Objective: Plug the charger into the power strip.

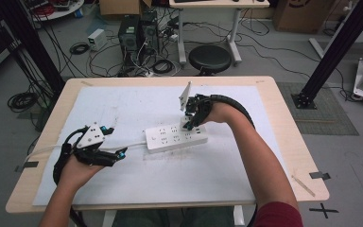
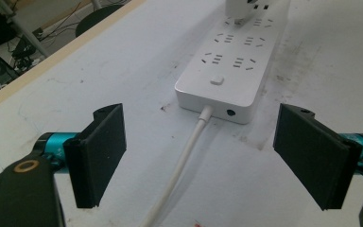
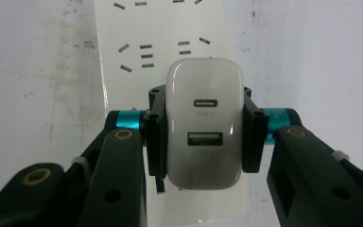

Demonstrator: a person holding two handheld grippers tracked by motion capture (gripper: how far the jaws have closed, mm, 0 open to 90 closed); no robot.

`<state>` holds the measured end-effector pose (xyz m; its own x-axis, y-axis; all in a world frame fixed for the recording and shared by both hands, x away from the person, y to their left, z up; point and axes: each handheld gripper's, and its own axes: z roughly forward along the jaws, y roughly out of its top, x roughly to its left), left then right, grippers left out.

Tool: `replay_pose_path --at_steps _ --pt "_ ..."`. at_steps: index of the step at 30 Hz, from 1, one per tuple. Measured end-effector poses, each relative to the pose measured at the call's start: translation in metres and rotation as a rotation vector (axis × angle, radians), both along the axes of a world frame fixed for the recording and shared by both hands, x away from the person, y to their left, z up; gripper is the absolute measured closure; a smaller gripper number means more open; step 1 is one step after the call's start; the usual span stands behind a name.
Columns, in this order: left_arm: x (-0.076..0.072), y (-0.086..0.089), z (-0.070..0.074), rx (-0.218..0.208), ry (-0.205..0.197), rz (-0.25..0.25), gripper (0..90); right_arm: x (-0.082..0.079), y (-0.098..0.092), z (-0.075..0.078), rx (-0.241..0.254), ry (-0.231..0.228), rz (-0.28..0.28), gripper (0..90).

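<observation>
A white power strip (image 1: 176, 137) lies mid-table on a white sheet, its white cable (image 1: 131, 146) running left. My right gripper (image 1: 189, 122) points down over the strip's right end, shut on a white USB charger (image 3: 204, 123) with a USB-C and a USB-A port; the charger sits over the strip's sockets (image 3: 144, 52). In the left gripper view the strip (image 2: 231, 66) and its cable (image 2: 182, 161) lie ahead between my wide-apart jaws. My left gripper (image 1: 113, 142) rests at the table's left, open, nothing between its fingers, just left of the strip's cable end.
The white sheet (image 1: 123, 104) covers most of the wooden table (image 1: 288, 137). A black stool (image 1: 210, 58), computer towers (image 1: 137, 33) and floor cables lie beyond the far edge. Tape marks (image 1: 320, 175) sit at the right front corner.
</observation>
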<state>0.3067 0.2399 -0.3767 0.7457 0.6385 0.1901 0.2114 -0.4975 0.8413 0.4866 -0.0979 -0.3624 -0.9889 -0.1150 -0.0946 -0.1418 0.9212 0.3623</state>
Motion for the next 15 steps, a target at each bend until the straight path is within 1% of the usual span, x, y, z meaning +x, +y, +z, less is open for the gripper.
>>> replay_pose_path --at_steps 3,7,8,12,13,14,15 --pt "0.001 -0.001 0.0 0.002 0.002 -0.001 17.9 0.001 0.001 -0.001 -0.011 0.004 0.019 63.3" --pt "0.0 -0.002 0.0 -0.008 -0.001 0.003 17.8 0.003 0.003 -0.001 -0.018 0.012 0.018 63.3" --pt "0.0 -0.002 0.0 -0.005 -0.002 0.002 17.8 0.001 0.005 -0.001 -0.021 0.003 0.027 63.3" --pt "0.001 -0.003 -0.001 -0.005 -0.002 0.001 17.9 0.0 0.008 -0.003 -0.034 -0.01 0.034 63.3" --pt "0.001 -0.004 -0.001 -0.007 -0.001 -0.002 17.8 -0.001 0.01 -0.008 -0.071 -0.024 0.05 63.4" --pt "0.001 -0.004 -0.001 -0.005 -0.001 -0.004 17.8 -0.002 0.011 -0.008 -0.062 -0.024 0.052 63.4" --pt "0.0 -0.005 -0.001 -0.006 -0.002 -0.007 17.8 -0.001 0.011 -0.008 -0.064 -0.021 0.047 63.4"
